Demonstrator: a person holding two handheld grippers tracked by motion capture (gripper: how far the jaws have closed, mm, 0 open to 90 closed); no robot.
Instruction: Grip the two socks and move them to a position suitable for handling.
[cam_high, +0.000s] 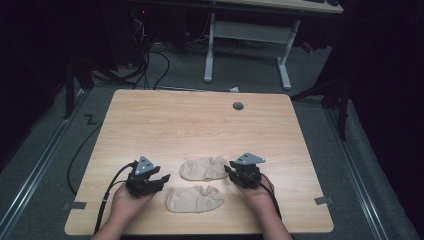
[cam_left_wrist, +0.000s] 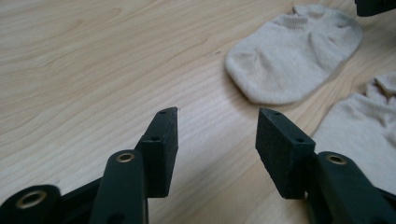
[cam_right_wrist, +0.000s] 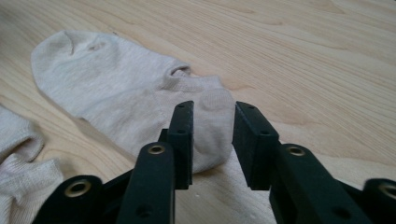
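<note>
Two beige socks lie on the wooden surface (cam_high: 200, 115): the far sock (cam_high: 204, 168) and the near sock (cam_high: 195, 199). The left tool (cam_high: 161, 179) rests open beside them. The right tool (cam_high: 229, 168), jaws part-open, straddles the far sock's edge without gripping.

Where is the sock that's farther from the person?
In the high view, the far sock lies on the table's near half, just left of the right gripper, behind the other sock.

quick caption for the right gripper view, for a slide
Right gripper with its fingers parted over the edge of a beige sock lying flat on the wooden table.
</note>
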